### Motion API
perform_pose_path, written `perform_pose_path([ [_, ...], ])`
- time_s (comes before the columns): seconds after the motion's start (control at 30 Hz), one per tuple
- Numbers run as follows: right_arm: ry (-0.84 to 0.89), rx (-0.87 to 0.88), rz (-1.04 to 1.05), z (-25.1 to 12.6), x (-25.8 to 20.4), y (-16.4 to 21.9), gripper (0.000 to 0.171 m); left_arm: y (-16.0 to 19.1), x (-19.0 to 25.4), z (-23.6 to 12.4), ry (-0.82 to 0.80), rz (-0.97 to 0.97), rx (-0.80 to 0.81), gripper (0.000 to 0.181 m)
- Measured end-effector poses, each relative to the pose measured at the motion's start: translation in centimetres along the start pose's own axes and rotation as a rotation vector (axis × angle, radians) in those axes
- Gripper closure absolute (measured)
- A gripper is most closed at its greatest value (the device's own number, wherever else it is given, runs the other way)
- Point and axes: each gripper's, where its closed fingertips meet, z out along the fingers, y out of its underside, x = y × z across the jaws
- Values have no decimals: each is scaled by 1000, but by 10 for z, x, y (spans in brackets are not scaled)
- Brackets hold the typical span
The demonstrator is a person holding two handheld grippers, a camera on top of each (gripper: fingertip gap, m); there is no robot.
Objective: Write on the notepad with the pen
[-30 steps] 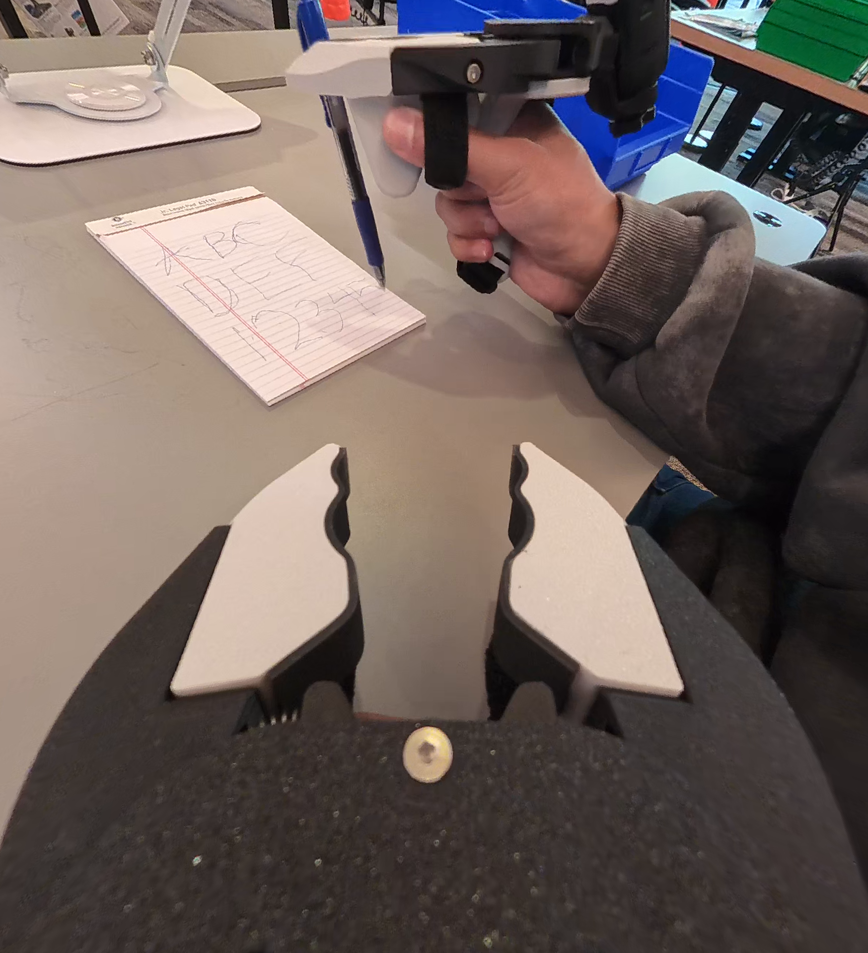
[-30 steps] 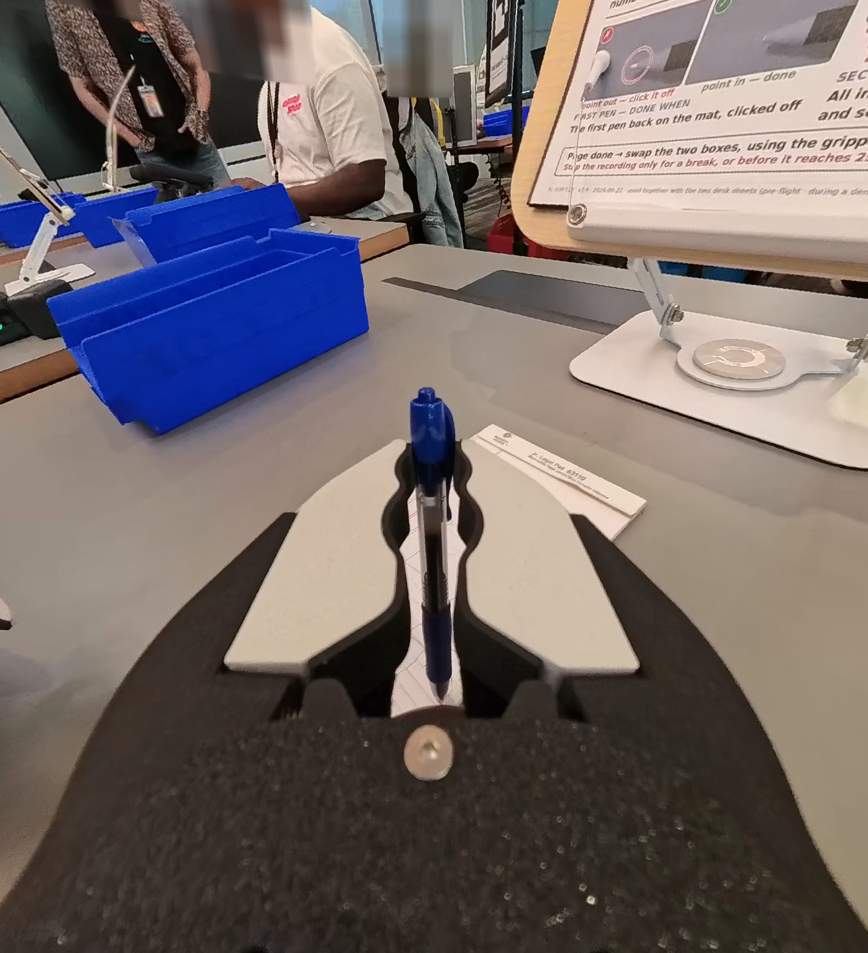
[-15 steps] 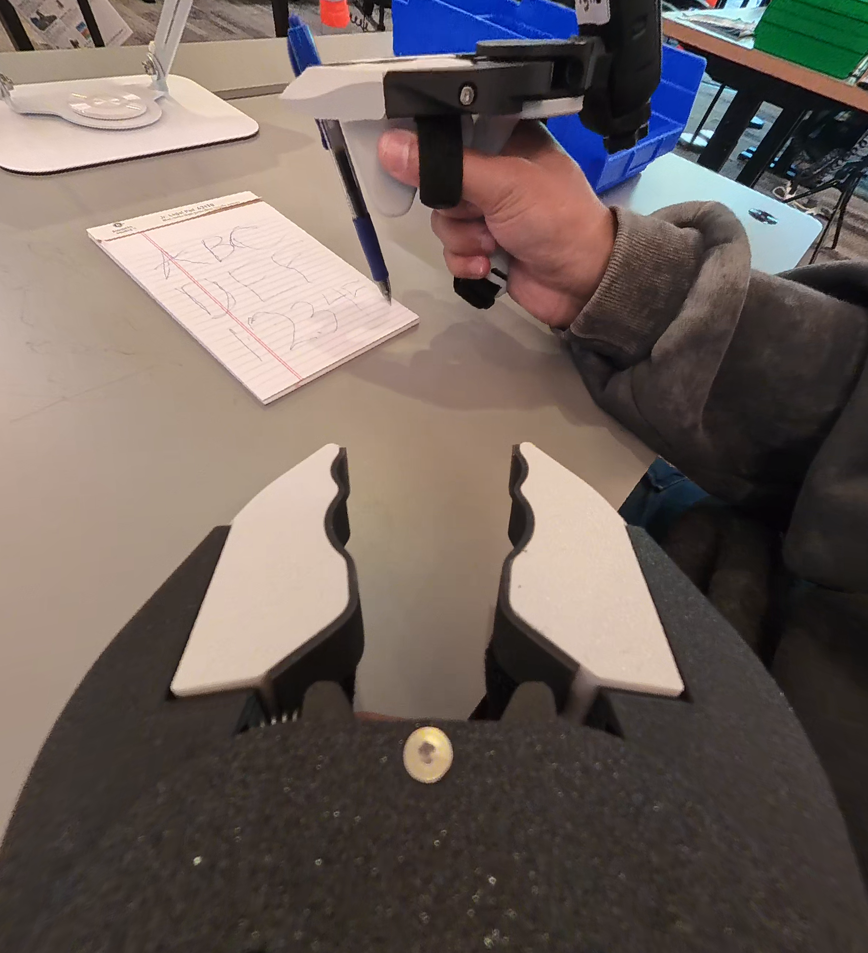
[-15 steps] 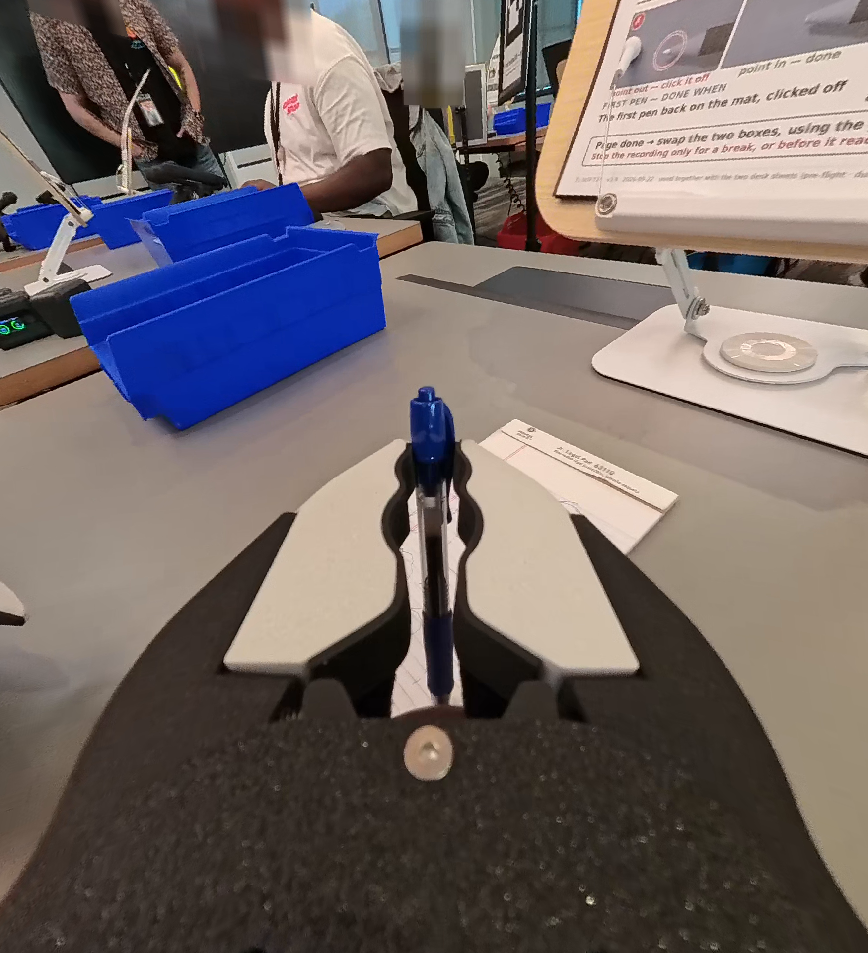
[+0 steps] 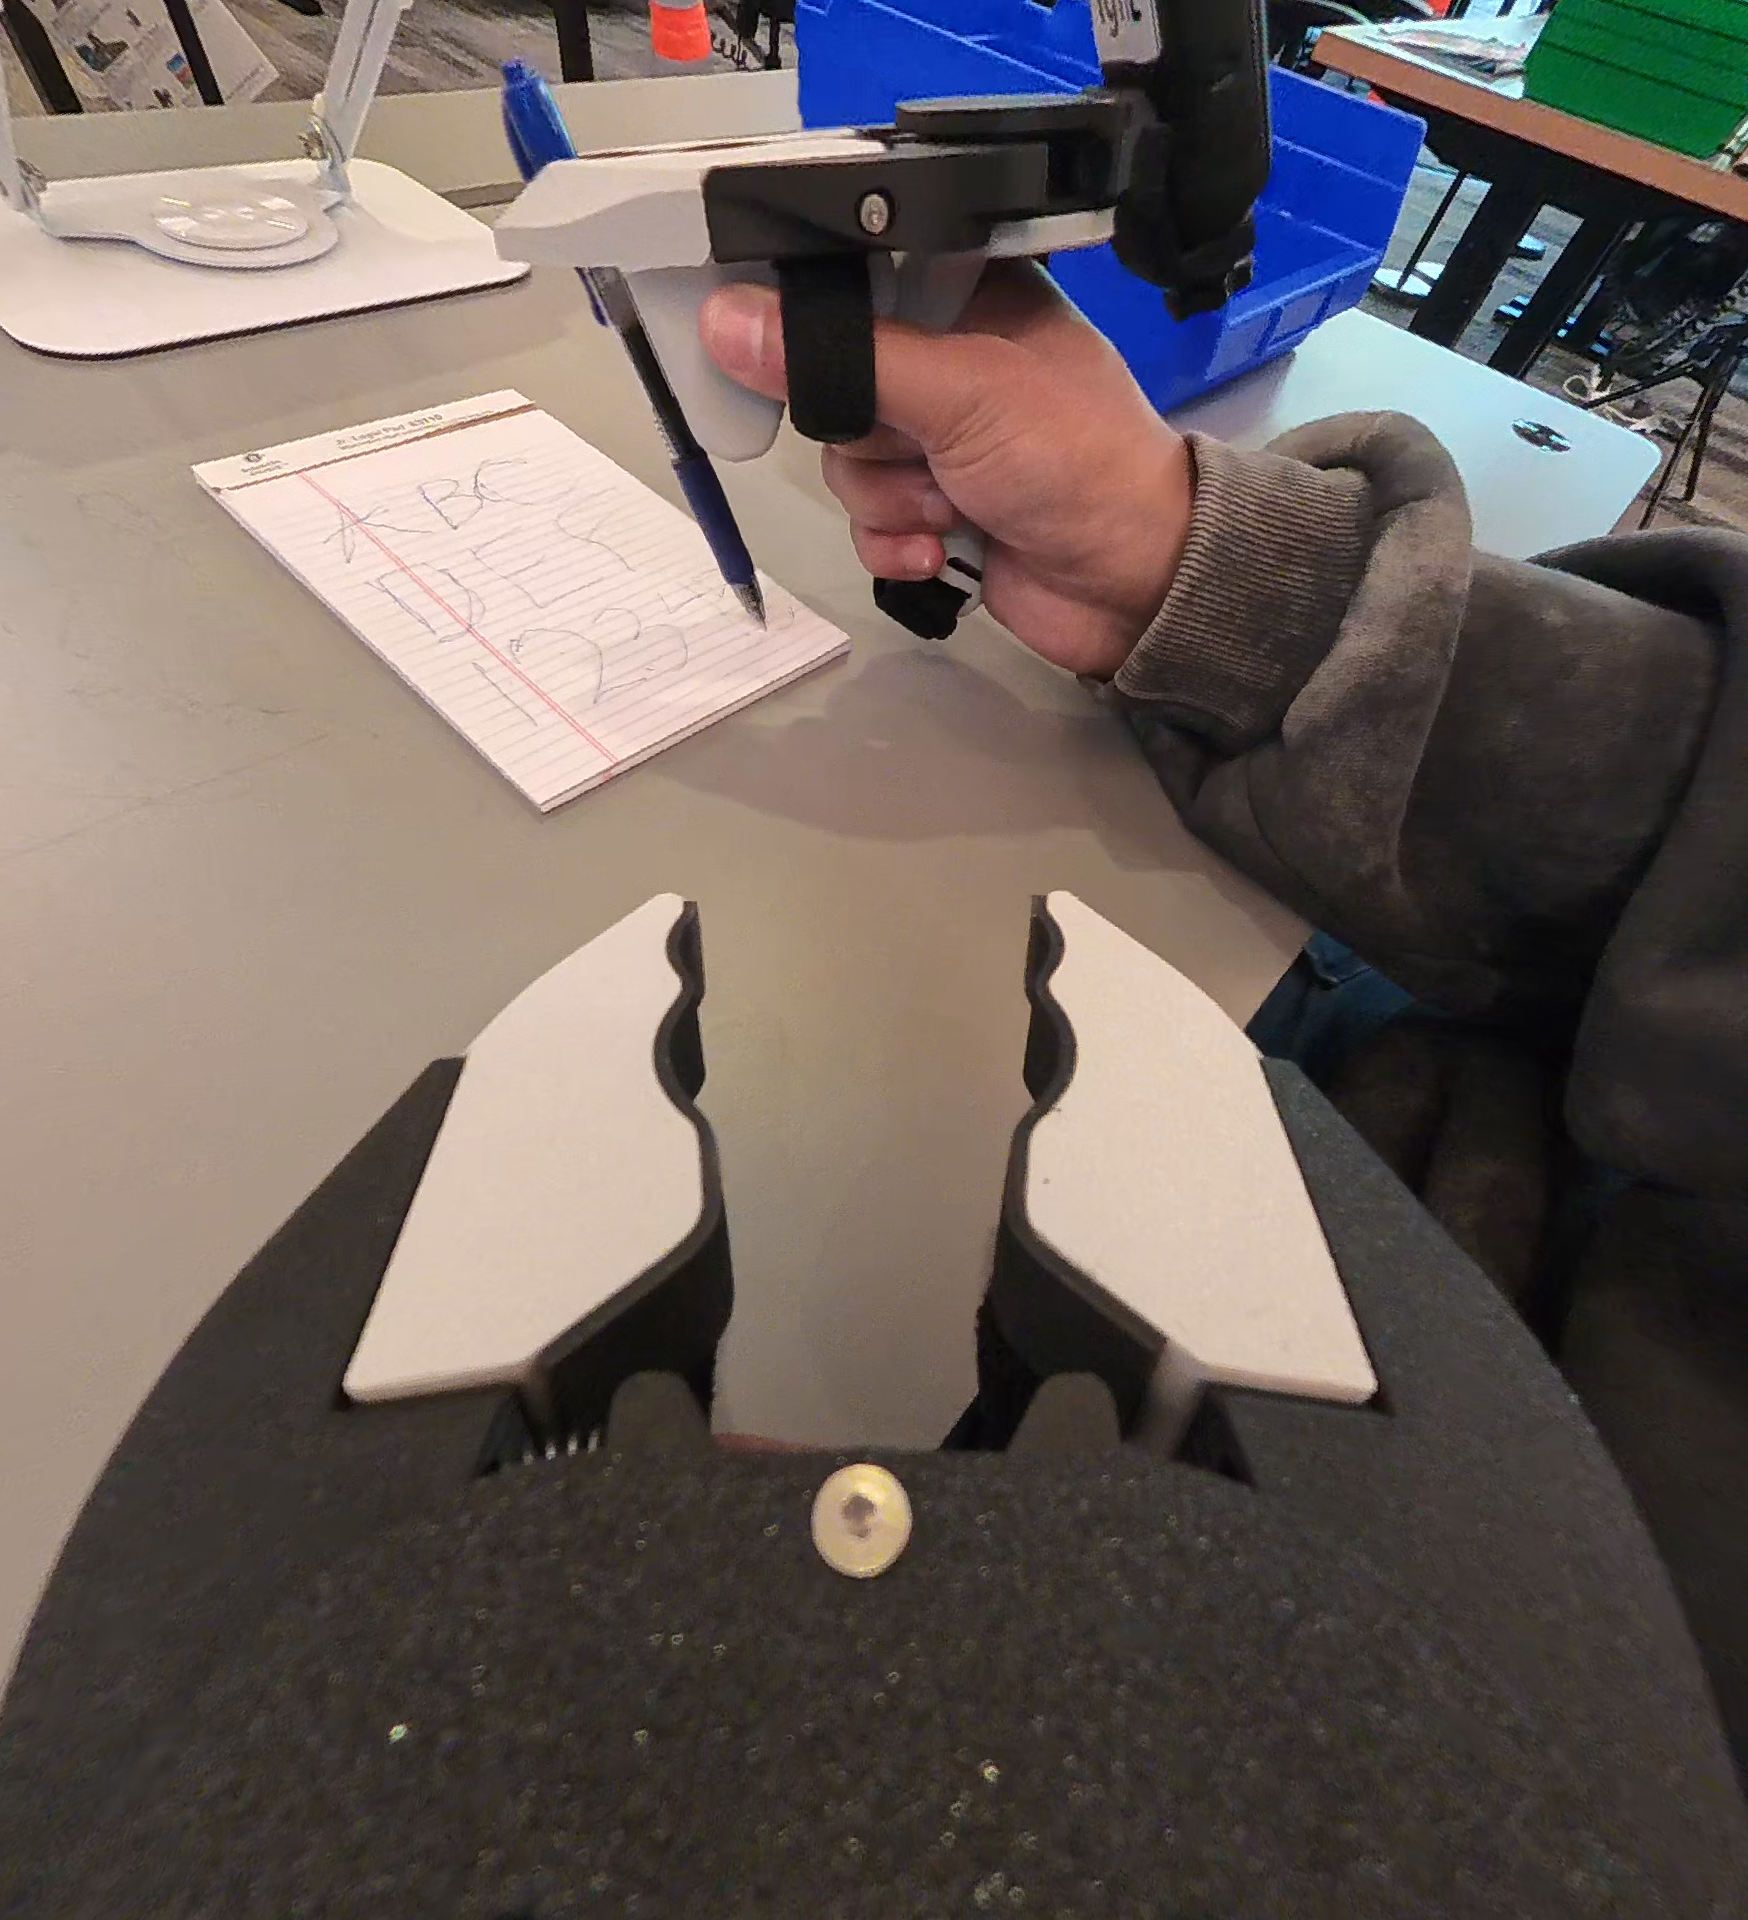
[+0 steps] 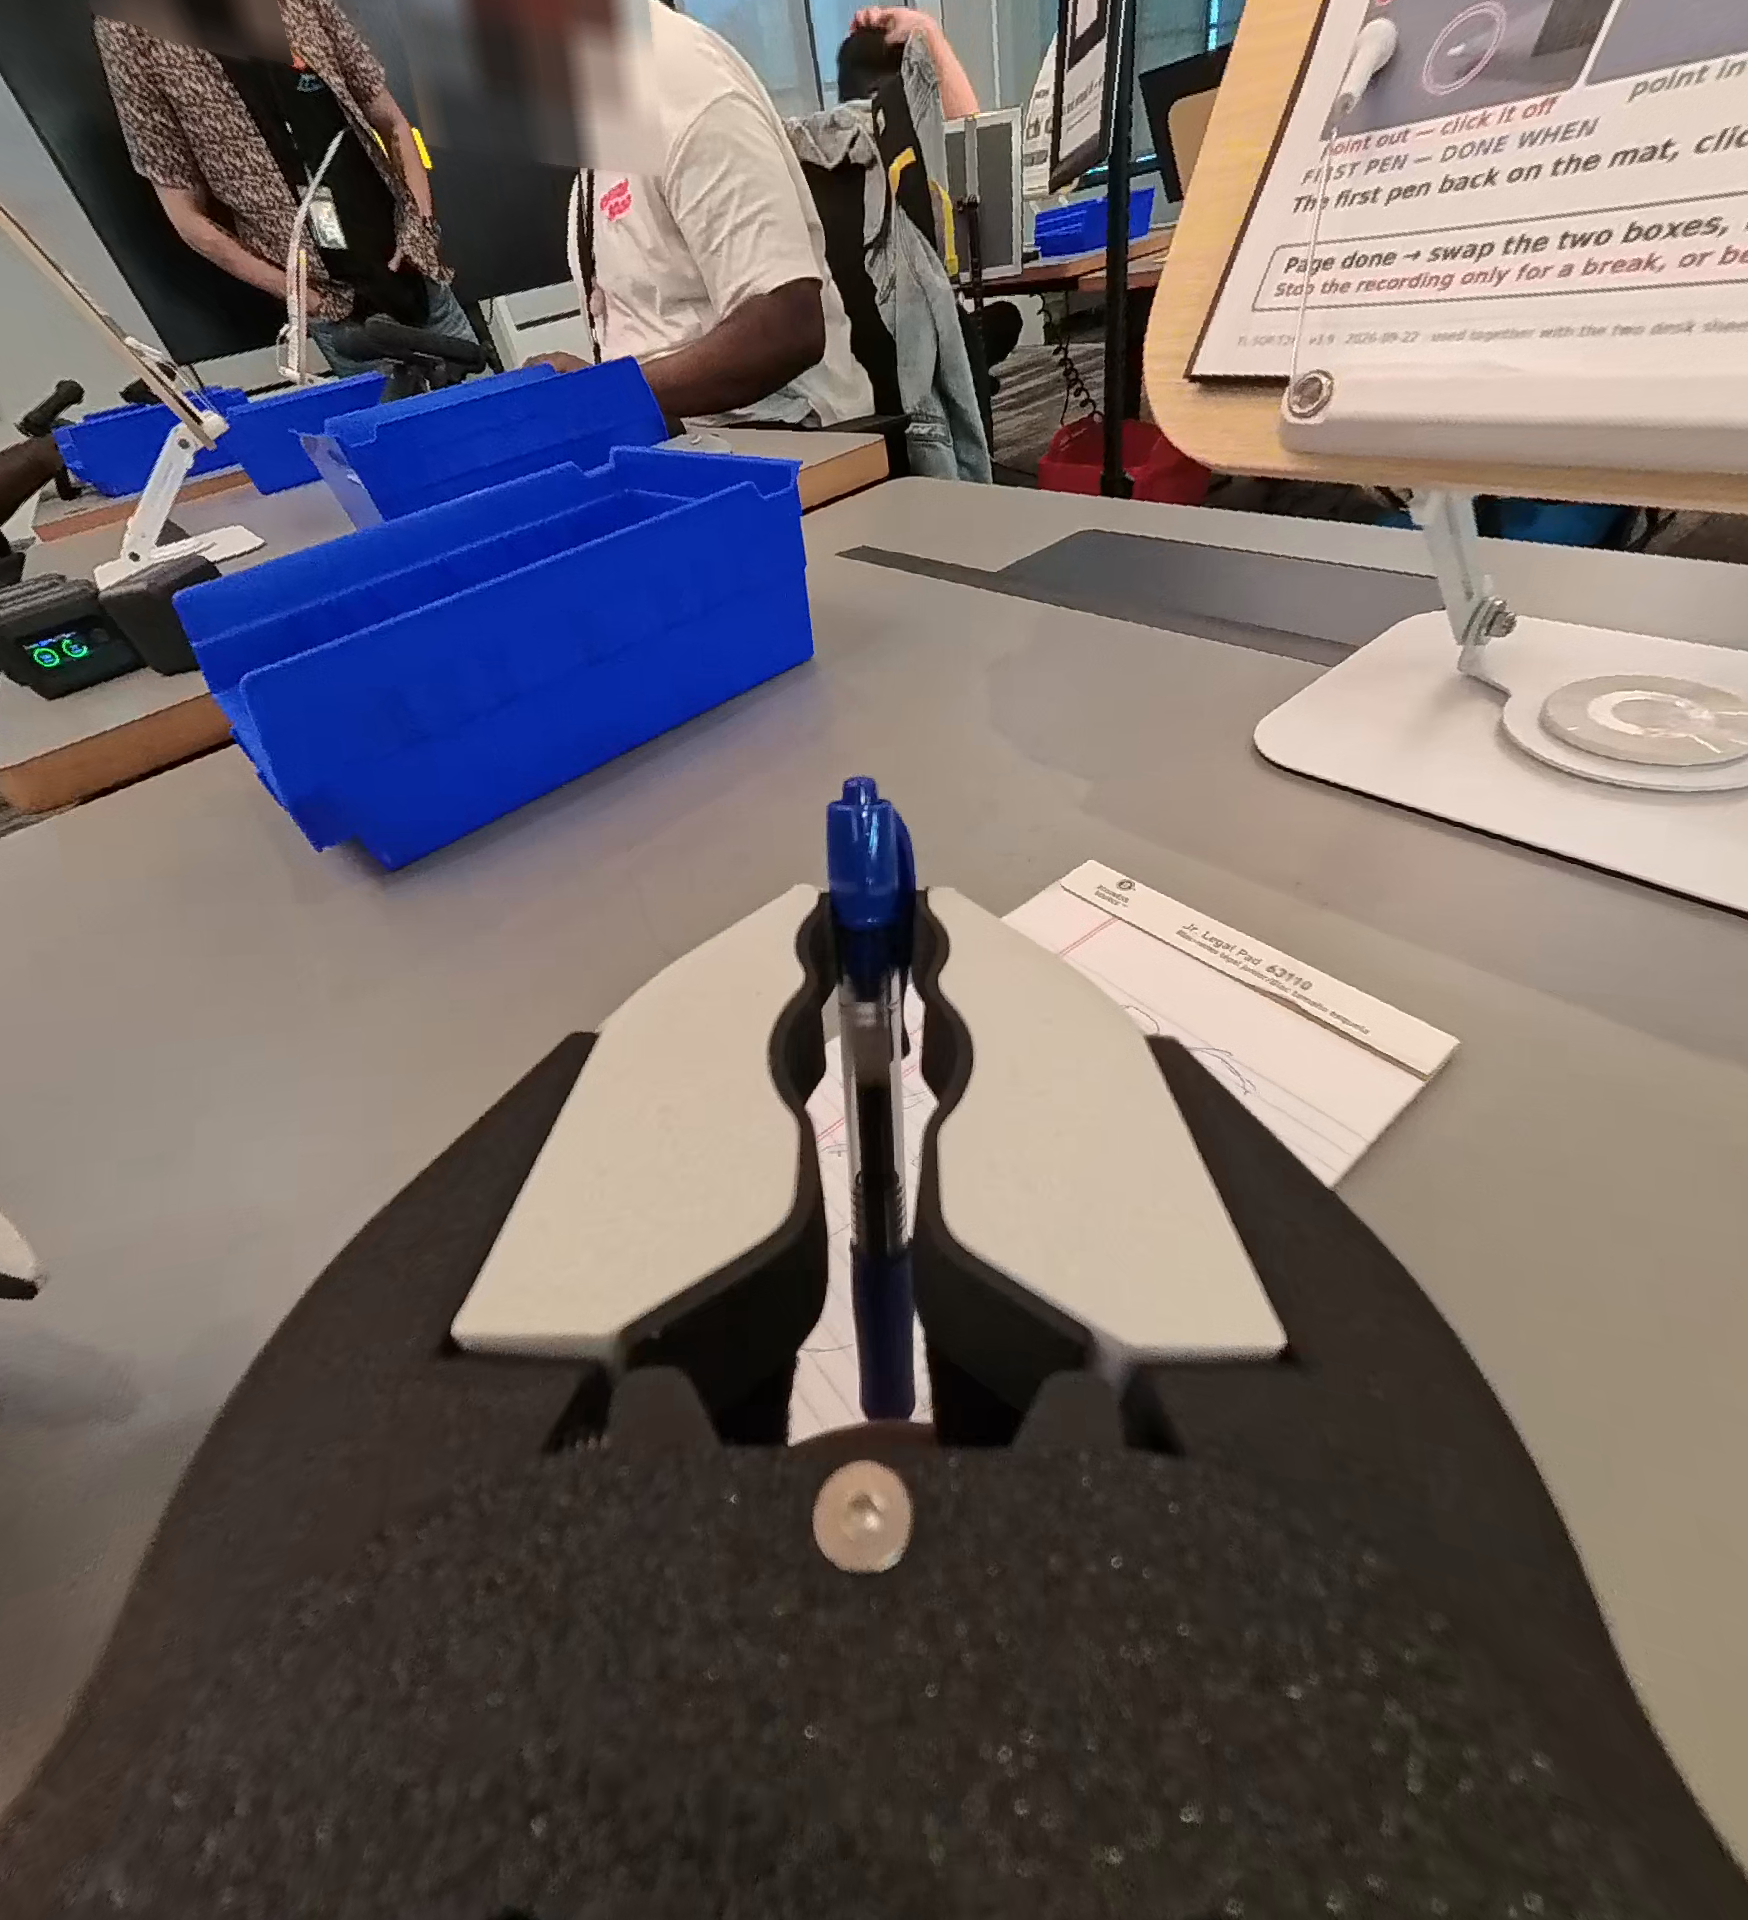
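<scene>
A white lined notepad [image 5: 527,592] with handwriting lies on the grey table; it also shows in the right wrist view [image 6: 1234,1018]. My right gripper [image 6: 870,914] is shut on a blue pen [image 6: 875,1091] held upright. In the left wrist view the pen [image 5: 704,499] leans with its tip on the pad's right edge, at the end of the third written row, and the right gripper [image 5: 537,223] is held by a hand. My left gripper [image 5: 862,914] is open and empty, low over the table, short of the pad.
A blue bin [image 6: 506,634] stands at the table's far left in the right wrist view. A white stand base [image 6: 1576,758] holding an instruction board sits beyond the pad. People stand and sit at other tables behind. A grey sleeve [image 5: 1472,779] crosses the table's right edge. The grippers' ends are close to 20 cm from one another.
The pen tip has moved a little right along the third row to the pad's right edge. The left gripper has stayed open and still.
</scene>
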Motion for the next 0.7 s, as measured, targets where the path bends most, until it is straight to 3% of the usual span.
perform_pose_path([
  [0.7, 16, 0, -9, -8, 12, 0, 158, 1, 1, 1, -1, 7, -7, 122],
])
